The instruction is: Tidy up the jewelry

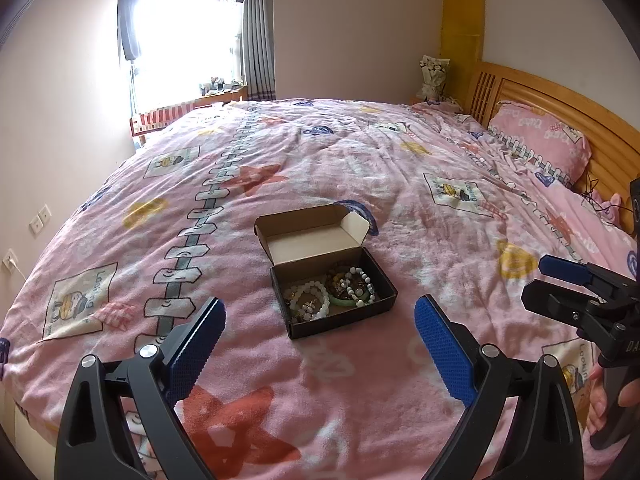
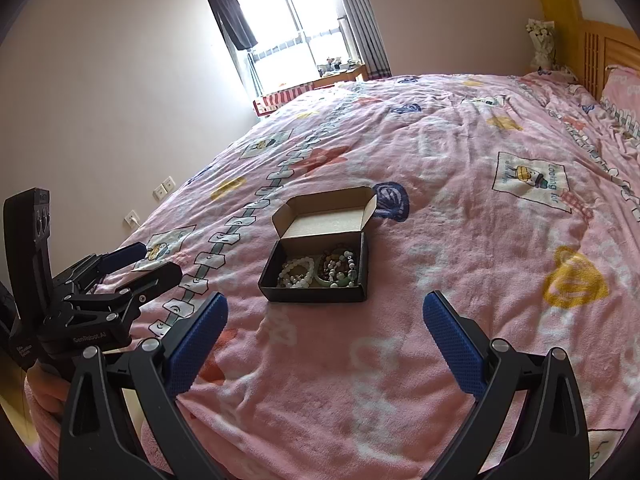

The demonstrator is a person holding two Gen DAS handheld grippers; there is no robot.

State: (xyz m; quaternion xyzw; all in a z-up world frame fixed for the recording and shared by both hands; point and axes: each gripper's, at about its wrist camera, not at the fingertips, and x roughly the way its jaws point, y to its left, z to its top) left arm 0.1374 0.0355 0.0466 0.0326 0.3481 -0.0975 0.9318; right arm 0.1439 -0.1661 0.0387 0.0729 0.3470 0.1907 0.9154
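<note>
A small black cardboard box (image 1: 298,326) (image 2: 312,294) lies on the pink bedspread with its brown lid flap (image 1: 308,220) (image 2: 328,200) folded back. Inside lie several bracelets: white bead strands (image 1: 308,300) (image 2: 298,272), a green bangle (image 1: 344,300) (image 2: 326,280) and brown beads (image 1: 340,280). My left gripper (image 1: 320,312) hovers open just in front of the box, nothing between its blue pads. Also short of the box, my right gripper (image 2: 324,308) stands open and holds nothing. Each gripper shows at the edge of the other's view.
The pink patterned quilt (image 1: 360,152) covers a wide bed. A wooden headboard (image 1: 560,96) and pink pillow (image 1: 540,136) are at the right. A window with curtains (image 1: 188,40) and a desk (image 1: 192,104) lie beyond the far side. A hand (image 1: 600,400) grips the right handle.
</note>
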